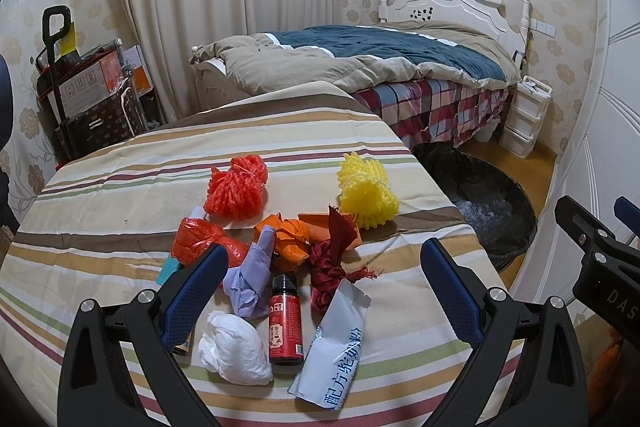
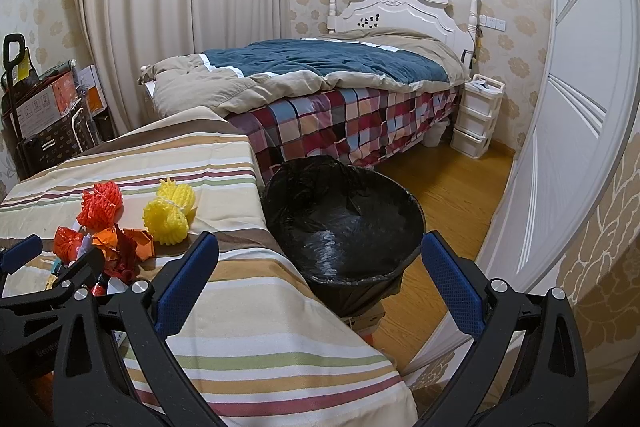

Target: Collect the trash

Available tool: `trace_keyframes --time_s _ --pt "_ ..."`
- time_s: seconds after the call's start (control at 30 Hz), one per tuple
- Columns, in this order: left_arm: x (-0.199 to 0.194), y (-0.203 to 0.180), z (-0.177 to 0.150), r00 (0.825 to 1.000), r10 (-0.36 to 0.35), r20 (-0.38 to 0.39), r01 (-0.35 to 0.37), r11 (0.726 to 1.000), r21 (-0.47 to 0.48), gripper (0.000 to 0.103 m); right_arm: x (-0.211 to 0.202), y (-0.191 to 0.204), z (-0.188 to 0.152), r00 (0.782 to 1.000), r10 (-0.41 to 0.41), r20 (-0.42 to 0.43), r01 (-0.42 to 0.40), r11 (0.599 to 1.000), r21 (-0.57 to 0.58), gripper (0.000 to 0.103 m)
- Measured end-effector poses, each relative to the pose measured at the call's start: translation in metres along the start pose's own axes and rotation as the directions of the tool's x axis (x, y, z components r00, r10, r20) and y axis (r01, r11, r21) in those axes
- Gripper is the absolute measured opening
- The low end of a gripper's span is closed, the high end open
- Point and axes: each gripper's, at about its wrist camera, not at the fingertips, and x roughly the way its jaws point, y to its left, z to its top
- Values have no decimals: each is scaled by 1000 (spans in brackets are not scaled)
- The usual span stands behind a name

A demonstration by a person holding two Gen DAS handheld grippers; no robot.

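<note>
While both tongs (left (image 1: 324, 263), right (image 2: 320, 259)) gape empty | bin (image 2: 400, 203) seemingly touches table edge (image 2: 276, 231).

Striped-cloth table (image 1: 120, 187), red foam net (image 1: 237, 189), yellow foam net (image 1: 368, 193), red bottle (image 1: 285, 323), white sachet (image 1: 336, 347)

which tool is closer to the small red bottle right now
Left. The left tool is open with the red bottle lying between its fingers on the striped cloth. The right tool is open off to the side, facing the black bin.
</note>
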Motion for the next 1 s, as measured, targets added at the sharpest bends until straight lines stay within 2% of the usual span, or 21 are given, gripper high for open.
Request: trace_keyframes --time_s 1.0 --pt "1 -3 -2 1000 -5 1 5 1000 5 96 2 -5 0 1000 3 -3 -3 1000 7 99"
